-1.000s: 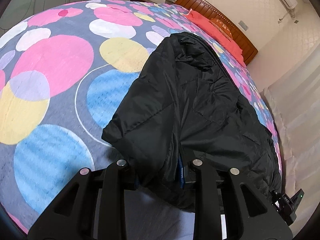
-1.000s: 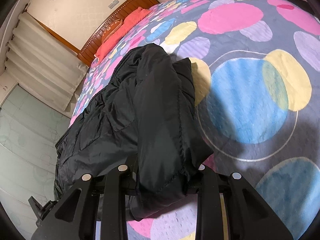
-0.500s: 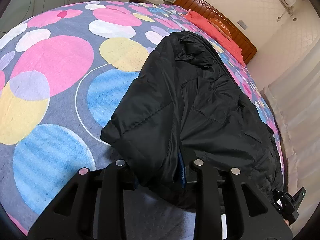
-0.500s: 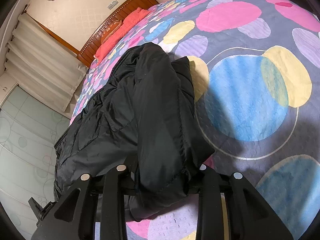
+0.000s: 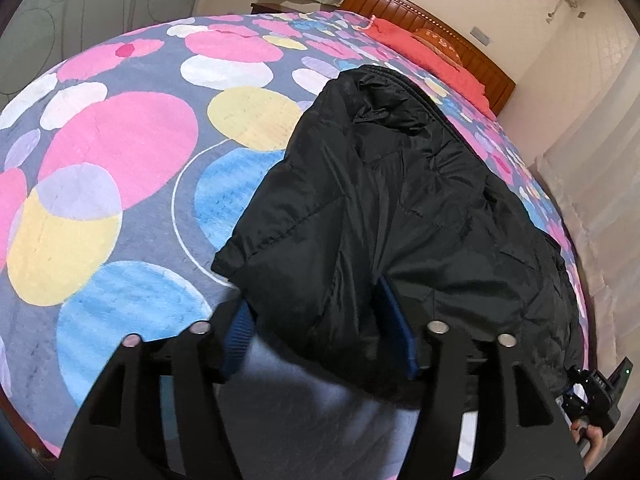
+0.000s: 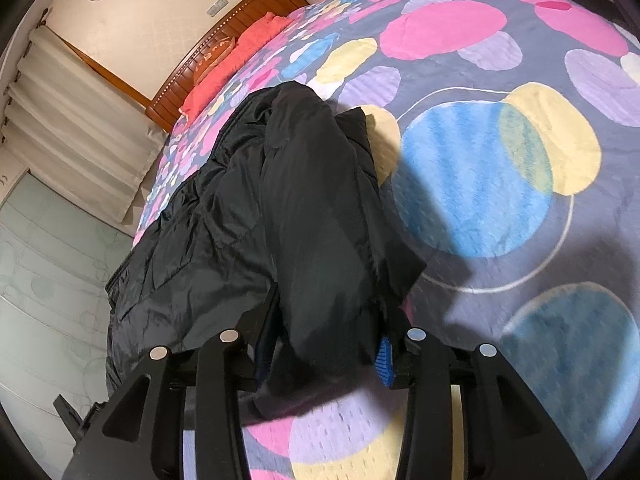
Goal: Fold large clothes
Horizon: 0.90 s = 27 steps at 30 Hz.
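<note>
So from my seat I've got a black puffer jacket (image 5: 400, 216) lying on the bed (image 5: 120, 160), on that loud bedspread with the pink, blue and yellow circles. No bins or baskets anywhere in either view, so nothing to report on that front; the bed is the only thing carrying anything, and it carries the jacket plus a red pillow (image 5: 432, 60) up by the wooden headboard (image 5: 440, 36). The jacket's long axis runs from my grippers up toward the headboard, collar end (image 5: 376, 92) pointing that way and the near end bunched right at the fingers. It sits off toward one long edge of the bed, the side by the cream curtains (image 6: 72, 120). Left gripper (image 5: 326, 332): jaws are opening, blue pads spread with a fold of jacket between them, and the left pad stands clear of the cloth. Right gripper (image 6: 320, 344): also opening, a fold of black fabric hanging down between the fingers, a blue pad (image 6: 385, 360) peeking out on the right, looks slack rather than pinched. The right gripper's body also shows at the lower right corner of the left wrist view.
</note>
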Each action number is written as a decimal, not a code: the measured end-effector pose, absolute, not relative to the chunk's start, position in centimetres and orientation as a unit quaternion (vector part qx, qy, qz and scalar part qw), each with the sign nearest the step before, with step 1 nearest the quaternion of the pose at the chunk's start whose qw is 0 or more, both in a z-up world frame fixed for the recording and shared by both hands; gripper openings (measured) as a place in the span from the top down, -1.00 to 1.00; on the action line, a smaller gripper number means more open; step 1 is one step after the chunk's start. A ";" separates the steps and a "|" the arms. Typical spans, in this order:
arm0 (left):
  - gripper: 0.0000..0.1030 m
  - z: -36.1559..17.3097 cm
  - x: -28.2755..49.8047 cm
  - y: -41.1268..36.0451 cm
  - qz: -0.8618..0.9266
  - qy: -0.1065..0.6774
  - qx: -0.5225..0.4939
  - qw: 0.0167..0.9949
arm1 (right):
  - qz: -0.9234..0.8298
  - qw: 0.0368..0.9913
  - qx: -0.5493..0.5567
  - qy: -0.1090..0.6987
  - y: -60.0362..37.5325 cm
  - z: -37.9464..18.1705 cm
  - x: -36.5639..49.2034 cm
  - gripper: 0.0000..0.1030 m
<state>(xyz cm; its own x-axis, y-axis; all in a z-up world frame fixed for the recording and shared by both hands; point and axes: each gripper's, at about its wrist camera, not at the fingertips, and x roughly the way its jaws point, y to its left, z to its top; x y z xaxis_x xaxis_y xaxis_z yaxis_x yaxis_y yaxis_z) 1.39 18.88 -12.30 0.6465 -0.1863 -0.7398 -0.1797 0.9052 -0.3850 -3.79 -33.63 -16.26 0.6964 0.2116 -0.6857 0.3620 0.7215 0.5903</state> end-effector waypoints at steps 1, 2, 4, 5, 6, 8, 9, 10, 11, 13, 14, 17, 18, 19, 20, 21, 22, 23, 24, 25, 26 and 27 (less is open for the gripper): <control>-0.33 -12.3 1.3 19.0 -0.006 0.421 -0.218 0.880 | -0.046 0.844 0.366 0.390 -33.5 -16.1 -4.1 0.20; -0.34 -12.3 1.1 19.2 -0.011 0.423 -0.217 0.880 | -0.048 0.845 0.359 0.393 -33.2 -16.0 -4.4 0.20; -0.41 -12.4 0.9 19.6 -0.018 0.428 -0.215 0.878 | -0.052 0.849 0.342 0.399 -32.6 -15.6 -4.9 0.19; -0.43 -12.5 0.8 19.9 -0.020 0.429 -0.216 0.877 | -0.054 0.851 0.333 0.402 -32.4 -15.4 -5.3 0.19; -0.45 -12.6 0.6 20.3 -0.025 0.432 -0.218 0.875 | -0.057 0.853 0.323 0.405 -32.0 -15.2 -5.6 0.19; -0.46 -12.5 0.4 20.8 -0.032 0.433 -0.223 0.873 | -0.061 0.857 0.305 0.411 -31.4 -14.8 -6.1 0.19; -0.47 -12.4 0.3 21.0 -0.033 0.434 -0.222 0.872 | -0.063 0.859 0.293 0.415 -31.0 -14.5 -6.4 0.19; -0.47 -12.3 0.2 21.2 -0.034 0.435 -0.219 0.873 | -0.064 0.860 0.283 0.420 -30.6 -14.3 -6.6 0.19; -0.47 -12.0 0.1 21.3 -0.036 0.435 -0.215 0.874 | -0.064 0.861 0.271 0.425 -30.2 -14.0 -6.8 0.19; -0.47 -11.7 -0.1 21.6 -0.040 0.434 -0.206 0.876 | -0.060 0.865 0.251 0.431 -29.3 -13.5 -7.0 0.19; -0.47 -11.4 -0.3 21.7 -0.042 0.434 -0.201 0.877 | -0.058 0.866 0.243 0.434 -28.9 -13.4 -7.1 0.19; -0.47 -10.9 -0.4 22.5 -0.047 0.436 -0.195 0.877 | -0.047 0.874 0.203 0.439 -26.9 -12.3 -7.1 0.19; -0.47 -10.7 -0.3 22.8 -0.047 0.437 -0.196 0.877 | -0.044 0.877 0.193 0.437 -26.3 -11.9 -6.9 0.19; -0.47 -10.4 -0.1 23.3 -0.048 0.436 -0.197 0.877 | -0.040 0.882 0.182 0.433 -25.8 -11.3 -6.6 0.19; -0.47 -10.1 0.2 23.9 -0.048 0.434 -0.199 0.877 | -0.033 0.889 0.167 0.426 -25.0 -10.6 -6.3 0.19; -0.47 -9.8 0.4 24.3 -0.046 0.431 -0.201 0.878 | -0.027 0.893 0.158 0.420 -24.5 -10.0 -5.9 0.19; -0.47 -9.4 0.7 24.8 -0.044 0.428 -0.202 0.880 | -0.020 0.898 0.150 0.414 -23.9 -9.4 -5.4 0.19; -0.48 -9.0 1.1 25.2 -0.042 0.424 -0.202 0.882 | -0.011 0.902 0.145 0.407 -23.3 -8.8 -4.5 0.19; -0.53 -8.5 1.6 25.6 -0.043 0.420 -0.200 0.884 | -0.003 0.903 0.143 0.404 -22.8 -8.4 -3.8 0.19; -0.56 -8.1 2.2 25.8 -0.047 0.416 -0.196 0.886 | 0.006 0.905 0.142 0.401 -22.3 -8.0 -2.8 0.19; -0.57 -7.7 3.1 25.9 -0.050 0.415 -0.187 0.889 | 0.015 0.906 0.137 0.401 -21.5 -7.7 -1.5 0.19; -0.57 -7.6 3.6 25.9 -0.049 0.416 -0.181 0.890 | 0.020 0.906 0.132 0.402 -20.9 -7.5 -0.6 0.19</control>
